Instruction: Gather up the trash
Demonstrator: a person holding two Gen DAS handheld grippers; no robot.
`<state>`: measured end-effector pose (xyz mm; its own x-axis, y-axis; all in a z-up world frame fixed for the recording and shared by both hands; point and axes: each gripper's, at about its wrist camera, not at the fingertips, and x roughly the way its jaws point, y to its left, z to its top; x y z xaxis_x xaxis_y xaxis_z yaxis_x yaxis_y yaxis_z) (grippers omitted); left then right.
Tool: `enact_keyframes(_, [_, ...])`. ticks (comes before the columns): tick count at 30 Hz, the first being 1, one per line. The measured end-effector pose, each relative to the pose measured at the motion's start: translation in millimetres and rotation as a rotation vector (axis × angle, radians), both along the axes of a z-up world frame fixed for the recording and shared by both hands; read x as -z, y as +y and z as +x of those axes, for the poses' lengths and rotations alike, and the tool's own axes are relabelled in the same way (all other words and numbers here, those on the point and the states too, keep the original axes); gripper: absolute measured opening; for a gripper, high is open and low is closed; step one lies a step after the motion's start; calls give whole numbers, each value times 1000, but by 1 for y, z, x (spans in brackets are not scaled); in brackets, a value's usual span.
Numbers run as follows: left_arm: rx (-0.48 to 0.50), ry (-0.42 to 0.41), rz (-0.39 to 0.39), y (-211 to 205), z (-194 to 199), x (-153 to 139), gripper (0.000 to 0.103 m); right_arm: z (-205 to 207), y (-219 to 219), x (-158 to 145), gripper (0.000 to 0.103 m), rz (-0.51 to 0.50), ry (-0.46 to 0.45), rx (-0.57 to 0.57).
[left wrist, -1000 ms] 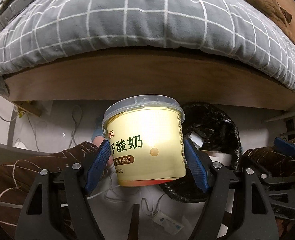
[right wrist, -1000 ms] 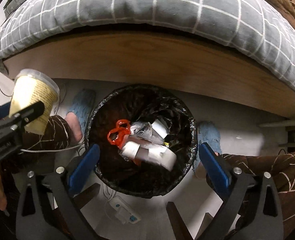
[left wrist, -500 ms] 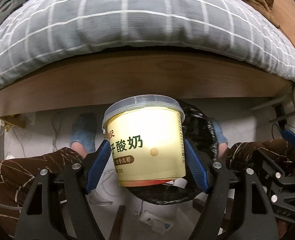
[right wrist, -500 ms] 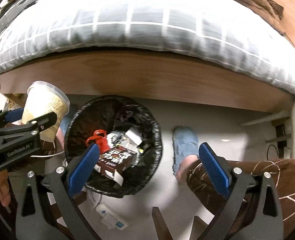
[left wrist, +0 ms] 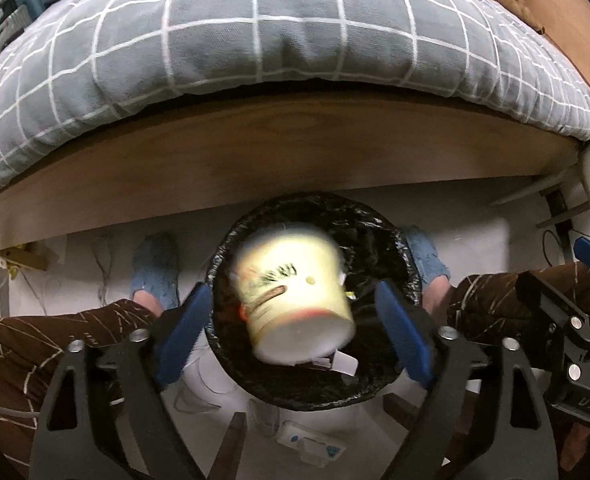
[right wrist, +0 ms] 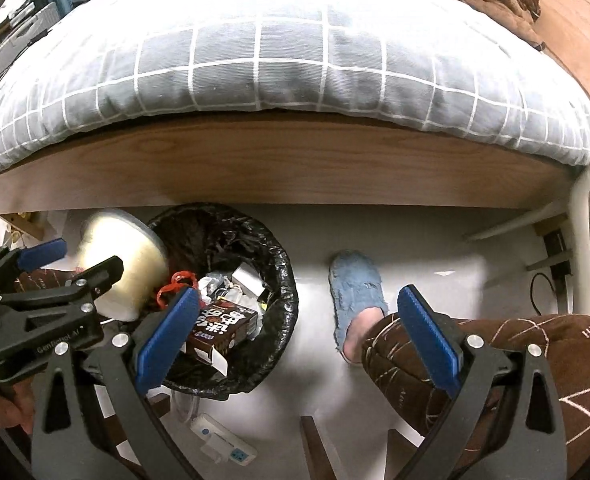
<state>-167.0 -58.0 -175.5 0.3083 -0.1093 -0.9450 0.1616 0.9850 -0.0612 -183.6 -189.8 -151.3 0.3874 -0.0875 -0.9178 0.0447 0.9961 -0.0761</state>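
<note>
A pale yellow yogurt tub (left wrist: 295, 292) hangs blurred and tilted over the black-lined trash bin (left wrist: 379, 236), free of both blue pads. My left gripper (left wrist: 291, 308) is opening, its jaws spread wide on either side of the tub without touching it. From the right wrist view the tub (right wrist: 123, 264) sits at the bin's (right wrist: 263, 240) left rim, between the left gripper's (right wrist: 75, 260) fingers. My right gripper (right wrist: 299, 320) stands open and empty over the floor, right of the bin. A brown drink carton (right wrist: 223, 328) and red scrap (right wrist: 175, 284) lie in the bin.
A wooden bed frame (right wrist: 295, 168) with a grey checked duvet (right wrist: 255, 64) runs behind the bin. The person's legs in brown trousers (right wrist: 495, 344) and blue slippers (right wrist: 355, 292) flank it. A white power strip (right wrist: 223, 444) and cables lie on the floor in front.
The left gripper carried the tub right, over the bin, then spread its jaws; the tub has slipped out and tipped. The right gripper moved right, away from the bin.
</note>
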Motion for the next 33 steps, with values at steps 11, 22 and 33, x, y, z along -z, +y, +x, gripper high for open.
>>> enact_keyframes(11, [-58,-77,22,24,-6,-27,97,3,16,-18,95,5,-53,-42])
enact_keyframes(22, [-104,-242,2,49,-25,-118,97,-12,27,-105,95,30,-222,-59])
enact_keyframes(33, [-119,-354,-44,59,-64,-192,97,-52,42,-181,95,36,-358,-81])
